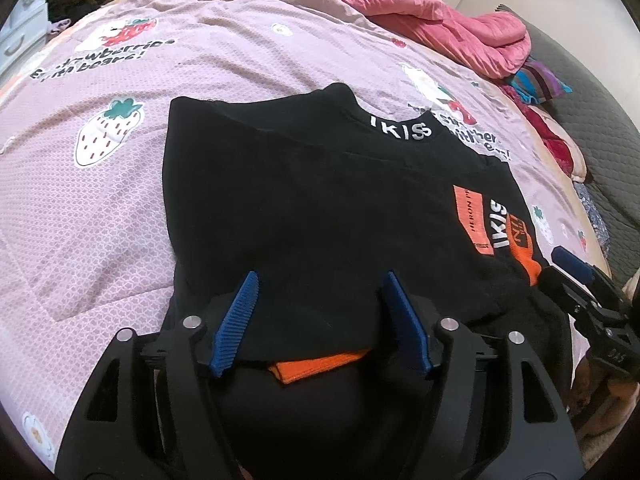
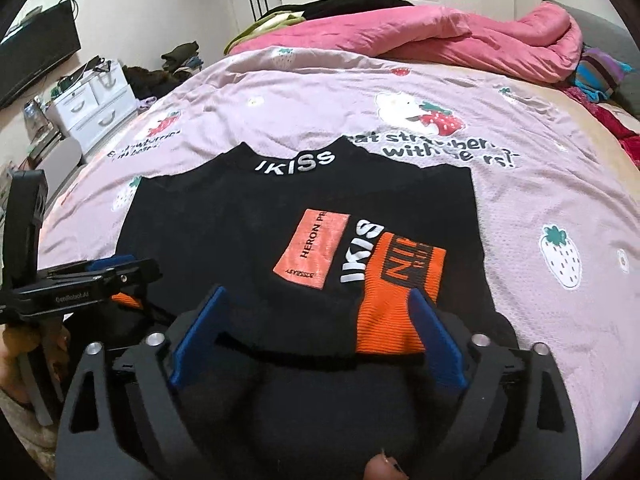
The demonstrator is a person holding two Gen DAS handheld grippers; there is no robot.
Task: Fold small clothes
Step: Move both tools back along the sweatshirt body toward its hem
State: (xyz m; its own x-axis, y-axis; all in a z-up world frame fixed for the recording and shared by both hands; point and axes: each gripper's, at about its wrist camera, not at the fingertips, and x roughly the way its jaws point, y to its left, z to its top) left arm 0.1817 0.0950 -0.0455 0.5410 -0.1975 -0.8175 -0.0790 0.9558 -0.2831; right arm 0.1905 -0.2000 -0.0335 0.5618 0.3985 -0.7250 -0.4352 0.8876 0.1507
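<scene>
the sweater (image 2: 248,240) lies flat on the bedsheet (image 2: 540,184), collar away from us. left gripper (image 1: 320,304) sits over its near left hem, right gripper (image 2: 316,320) over the near right. quilt (image 2: 440,28) bunched behind, and what looks like a drawer unit (image 2: 96,100) far left.

A pink strawberry-print bed (image 2: 540,184) carries the black sweater (image 2: 240,232) and a crumpled pink quilt (image 2: 460,36).

Open left tool (image 1: 320,320) seemingly straddles black sweater (image 1: 304,208).

one black top (image 2: 224,248), two grippers (image 2: 316,328), one pink quilt (image 2: 460,36)
</scene>
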